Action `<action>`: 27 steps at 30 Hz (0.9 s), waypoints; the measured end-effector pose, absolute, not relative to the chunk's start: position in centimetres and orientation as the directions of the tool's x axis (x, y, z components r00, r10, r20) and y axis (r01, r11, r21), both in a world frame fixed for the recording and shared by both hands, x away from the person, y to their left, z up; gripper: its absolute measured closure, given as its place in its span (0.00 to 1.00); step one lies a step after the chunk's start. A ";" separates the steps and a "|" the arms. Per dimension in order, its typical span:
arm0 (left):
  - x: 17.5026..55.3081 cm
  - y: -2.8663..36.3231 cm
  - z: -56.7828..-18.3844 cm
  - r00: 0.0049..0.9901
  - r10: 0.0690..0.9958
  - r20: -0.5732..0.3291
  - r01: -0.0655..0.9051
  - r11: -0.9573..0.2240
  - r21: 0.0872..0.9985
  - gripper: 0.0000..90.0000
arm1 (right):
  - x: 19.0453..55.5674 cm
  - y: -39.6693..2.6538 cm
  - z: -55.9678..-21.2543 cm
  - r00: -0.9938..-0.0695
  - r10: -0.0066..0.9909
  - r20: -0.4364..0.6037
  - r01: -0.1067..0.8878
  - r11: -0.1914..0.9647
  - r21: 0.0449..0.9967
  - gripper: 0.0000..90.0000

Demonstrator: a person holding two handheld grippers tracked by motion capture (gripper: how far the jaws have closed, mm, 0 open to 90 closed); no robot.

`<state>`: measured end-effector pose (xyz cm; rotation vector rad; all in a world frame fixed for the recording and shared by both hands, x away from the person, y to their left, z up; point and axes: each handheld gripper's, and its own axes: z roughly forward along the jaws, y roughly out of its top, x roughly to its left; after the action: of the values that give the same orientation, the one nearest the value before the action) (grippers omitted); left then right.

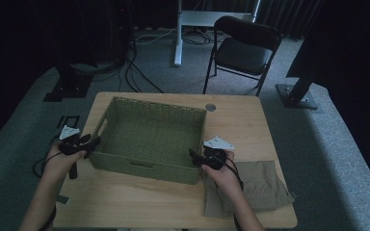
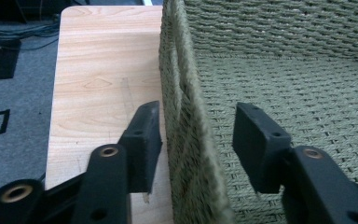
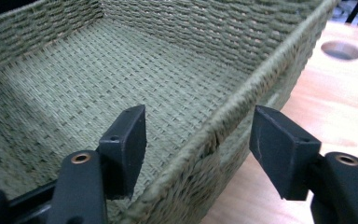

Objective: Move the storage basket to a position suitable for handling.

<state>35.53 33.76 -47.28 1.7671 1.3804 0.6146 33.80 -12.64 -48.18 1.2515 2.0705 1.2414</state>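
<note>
the basket [image 2: 191, 140] runs off the top, right and bottom edges of the left gripper view — its wall near the lens goes soft and blurred. in the right gripper view its near rim blurs too. in the high view the right hand [image 1: 224, 175] covers part of the folded cloth [image 1: 262, 185], and both forearms are cut off at the bottom edge.

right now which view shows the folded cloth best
The high view. The folded cloth lies at the table's near right corner, beside the basket, partly under the right hand. The two gripper views look along the basket's walls and give no look at the cloth.
</note>
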 end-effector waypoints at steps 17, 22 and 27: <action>34.2 32.8 -47.9 0.194 0.974 -0.115 0.532 -0.007 0.847 0.87 | 33.1 -11.6 -47.5 -0.385 0.919 0.084 0.534 0.148 0.832 0.65; 33.9 32.9 -48.0 0.172 0.973 -0.152 0.538 0.036 0.842 0.90 | 33.3 -11.3 -47.6 -0.339 0.938 0.077 0.523 0.120 0.844 0.71; 34.0 32.8 -47.8 0.162 0.978 -0.135 0.543 0.026 0.839 0.91 | 33.9 -10.9 -47.3 -0.333 0.942 0.034 0.528 0.157 0.835 0.73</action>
<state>33.99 32.80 -47.83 1.6265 1.4874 0.6738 33.92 -10.85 -47.34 1.3930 1.9327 1.0715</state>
